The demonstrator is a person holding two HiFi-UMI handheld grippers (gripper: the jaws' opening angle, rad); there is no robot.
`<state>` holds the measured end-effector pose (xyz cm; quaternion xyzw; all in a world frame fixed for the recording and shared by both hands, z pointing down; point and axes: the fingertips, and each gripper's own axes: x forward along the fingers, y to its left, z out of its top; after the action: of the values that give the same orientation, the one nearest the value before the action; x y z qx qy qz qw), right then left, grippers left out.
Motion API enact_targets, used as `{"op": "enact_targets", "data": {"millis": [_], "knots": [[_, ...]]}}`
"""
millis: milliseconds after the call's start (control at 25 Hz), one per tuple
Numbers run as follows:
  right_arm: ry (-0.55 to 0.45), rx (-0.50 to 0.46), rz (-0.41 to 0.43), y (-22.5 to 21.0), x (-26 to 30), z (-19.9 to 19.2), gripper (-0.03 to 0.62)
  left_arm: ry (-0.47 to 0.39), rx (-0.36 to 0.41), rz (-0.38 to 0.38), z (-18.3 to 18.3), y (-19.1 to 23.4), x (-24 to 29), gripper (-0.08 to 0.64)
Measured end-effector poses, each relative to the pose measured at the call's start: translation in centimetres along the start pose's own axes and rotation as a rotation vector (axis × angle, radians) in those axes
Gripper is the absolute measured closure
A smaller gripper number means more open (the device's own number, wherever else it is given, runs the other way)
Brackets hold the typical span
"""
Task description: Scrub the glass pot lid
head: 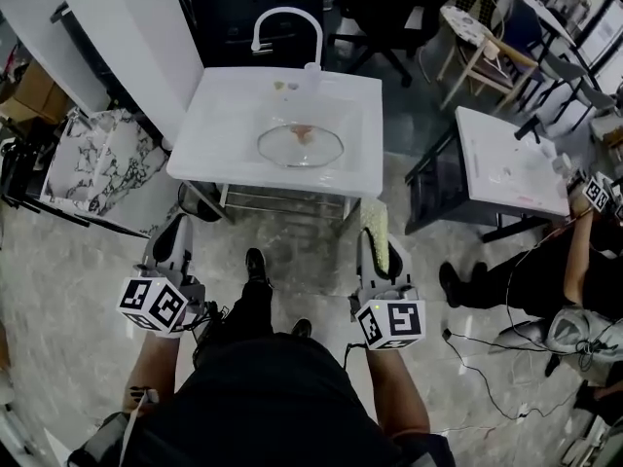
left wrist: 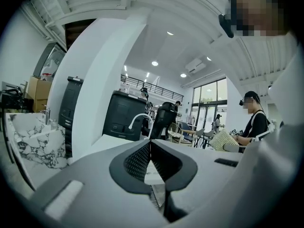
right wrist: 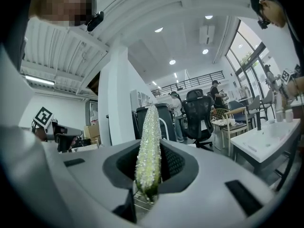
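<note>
The glass pot lid [head: 300, 146] lies flat in the basin of a white sink [head: 224, 115] and has a reddish smear near its middle. Both grippers are held low, short of the sink's front edge. My left gripper [head: 179, 230] is at the left, and its jaws [left wrist: 150, 146] are shut with nothing between them. At the right, my right gripper [head: 376, 257] is shut on a yellow-green scrub sponge [head: 375, 232] that sticks out forward past the jaws. In the right gripper view the sponge [right wrist: 148, 137] stands upright between the pads of the right gripper [right wrist: 152, 167].
A white faucet [head: 284, 19] arches over the back of the sink. A marble-patterned slab [head: 92, 163] leans at the left. To the right stand a second white basin [head: 506, 168] and a crouching person [head: 574, 290]. Cables [head: 487, 377] run across the floor. Chairs [head: 487, 47] stand behind.
</note>
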<state>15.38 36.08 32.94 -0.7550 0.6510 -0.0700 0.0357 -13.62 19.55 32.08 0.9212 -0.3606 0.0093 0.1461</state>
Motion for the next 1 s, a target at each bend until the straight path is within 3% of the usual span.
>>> {"op": "enact_targets", "data": {"millis": [360,600,760,1000], "knots": [[0.039,-0.024,-0.12,-2.0,10.2,-1.3,0.526,0.026,-0.013,-0.093,1.1,6.1,12.8,0.558],[0.097,0.023,-0.19,-2.7,18.5,-2.9,0.526,0.05,-0.018,-0.162,2.9,11.0,21.1,0.558],[0.154,0.094,-0.204,-2.5,23.4,-5.1,0.526,0.072,-0.035,-0.184,2.8,14.4,25.1,0.558],[0.276,0.034,-0.153,-2.5,29.1,-8.4,0.526,0.13,-0.07,-0.217,-0.3,16.5,29.2,0.558]]}}
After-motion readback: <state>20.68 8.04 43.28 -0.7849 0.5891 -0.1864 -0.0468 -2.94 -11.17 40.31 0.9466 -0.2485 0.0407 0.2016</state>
